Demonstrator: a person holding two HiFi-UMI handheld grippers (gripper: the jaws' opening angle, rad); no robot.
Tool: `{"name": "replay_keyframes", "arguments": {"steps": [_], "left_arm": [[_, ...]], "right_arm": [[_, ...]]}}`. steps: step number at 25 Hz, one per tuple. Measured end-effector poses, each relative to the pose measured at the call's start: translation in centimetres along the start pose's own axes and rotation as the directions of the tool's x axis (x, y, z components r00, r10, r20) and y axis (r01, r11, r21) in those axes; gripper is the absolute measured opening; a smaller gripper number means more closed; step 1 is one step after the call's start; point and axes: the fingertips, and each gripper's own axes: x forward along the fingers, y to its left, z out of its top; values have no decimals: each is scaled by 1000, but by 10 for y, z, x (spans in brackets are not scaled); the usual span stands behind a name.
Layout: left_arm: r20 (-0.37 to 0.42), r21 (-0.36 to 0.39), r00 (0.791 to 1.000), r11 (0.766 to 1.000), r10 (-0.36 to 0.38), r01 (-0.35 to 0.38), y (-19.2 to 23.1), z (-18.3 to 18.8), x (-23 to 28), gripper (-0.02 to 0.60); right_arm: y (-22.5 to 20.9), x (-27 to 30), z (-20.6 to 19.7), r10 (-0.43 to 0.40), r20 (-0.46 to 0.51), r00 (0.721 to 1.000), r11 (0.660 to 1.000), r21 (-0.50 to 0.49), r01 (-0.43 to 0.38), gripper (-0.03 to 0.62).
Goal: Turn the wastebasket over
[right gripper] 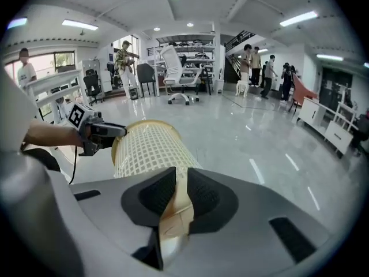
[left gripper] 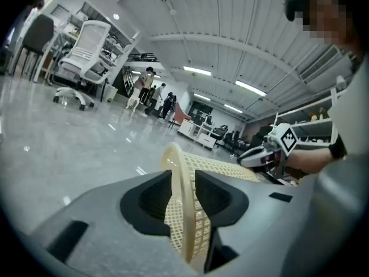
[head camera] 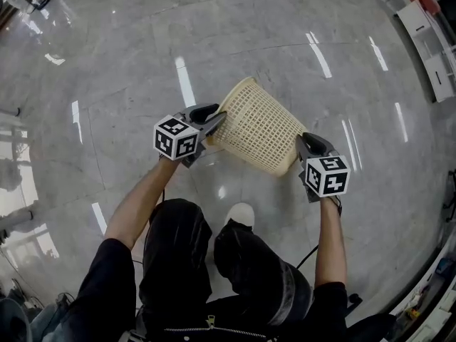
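The cream lattice wastebasket (head camera: 260,127) lies tilted on its side above the grey floor, mouth toward the upper left. My left gripper (head camera: 217,116) is at its mouth. In the left gripper view the rim (left gripper: 183,178) passes between the jaws of the left gripper (left gripper: 184,184), which stand apart from it, open. My right gripper (head camera: 310,142) is at the basket's bottom end. In the right gripper view the right gripper (right gripper: 181,186) is shut on the edge of the solid base (right gripper: 176,212), and the wastebasket (right gripper: 150,149) stretches away toward the other hand.
The person's dark-trousered legs and a white shoe (head camera: 241,214) are just below the basket. White cabinets (head camera: 427,41) line the far right. A white office chair (right gripper: 181,74) and several people stand far off across the polished floor (head camera: 107,63).
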Motion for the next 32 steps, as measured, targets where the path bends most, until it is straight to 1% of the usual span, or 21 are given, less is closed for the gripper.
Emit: {"name": "replay_keyframes", "arguments": {"steps": [2, 4, 5, 7, 10, 12, 13, 14, 16, 18, 19, 22, 23, 24, 25, 26, 27, 28, 29, 31, 32], "left_arm": [[-8, -13, 999, 999, -49, 49, -7, -1, 3, 120], [-45, 40, 995, 995, -92, 94, -21, -5, 8, 57], [-67, 86, 993, 991, -96, 102, -28, -7, 11, 55], [-80, 175, 994, 981, -74, 87, -34, -5, 14, 51], [-56, 291, 998, 956, -33, 48, -33, 16, 11, 51], [-55, 367, 998, 930, -3, 23, -26, 36, 10, 51], [-58, 412, 998, 911, 17, 9, -21, 47, 9, 51], [-59, 464, 997, 886, 39, -7, -15, 58, 8, 51], [-61, 576, 994, 816, 94, -42, -3, 79, 8, 51], [-69, 679, 985, 731, 157, -69, 11, 93, 11, 51], [-78, 726, 980, 684, 185, -72, 17, 97, 13, 51], [-118, 850, 963, 526, 242, -28, 26, 92, 17, 51], [-133, 876, 960, 482, 247, -2, 25, 85, 18, 51], [-147, 893, 958, 449, 245, 22, 21, 78, 20, 51], [-158, 903, 958, 427, 238, 43, 16, 71, 21, 51], [-171, 907, 959, 417, 228, 63, 9, 64, 23, 51], [-187, 906, 959, 415, 214, 84, 2, 57, 24, 52], [-206, 899, 959, 425, 196, 106, -5, 49, 25, 54], [-226, 886, 958, 447, 177, 126, -12, 39, 25, 57], [-254, 853, 956, 500, 144, 152, -22, 21, 23, 64], [-262, 844, 955, 513, 135, 159, -25, 14, 23, 67]], "right_arm": [[0, 9, -20, 19, -39, 999, 999, 28, -18, 67], [9, 19, -41, 63, -83, 995, 997, 41, -60, 69], [16, 25, -50, 85, -101, 991, 996, 42, -82, 69], [33, 36, -58, 111, -121, 987, 994, 28, -108, 69], [52, 46, -53, 114, -121, 986, 992, -42, -120, 69], [63, 47, -38, 128, -101, 987, 987, -81, -136, 69], [69, 47, -28, 138, -84, 987, 985, -95, -146, 69], [75, 46, -17, 146, -64, 987, 982, -108, -153, 69], [84, 44, 3, 160, -22, 987, 980, -119, -161, 69], [89, 43, 20, 163, 21, 986, 981, -108, -159, 69], [90, 43, 27, 159, 44, 986, 983, -98, -154, 69], [93, 42, 41, 135, 103, 986, 989, -71, -128, 69], [93, 43, 43, 128, 110, 986, 990, -68, -121, 69], [94, 45, 43, 124, 111, 986, 991, -66, -117, 69], [94, 47, 43, 124, 110, 986, 991, -60, -118, 69], [94, 48, 44, 125, 110, 986, 992, -49, -120, 69], [94, 49, 46, 127, 116, 985, 992, -32, -124, 69], [94, 48, 49, 129, 128, 983, 992, -11, -128, 69], [95, 48, 53, 131, 144, 981, 991, 9, -133, 69], [95, 48, 65, 136, 182, 974, 989, 40, -146, 69], [96, 50, 73, 139, 197, 971, 988, 46, -151, 69]]}}
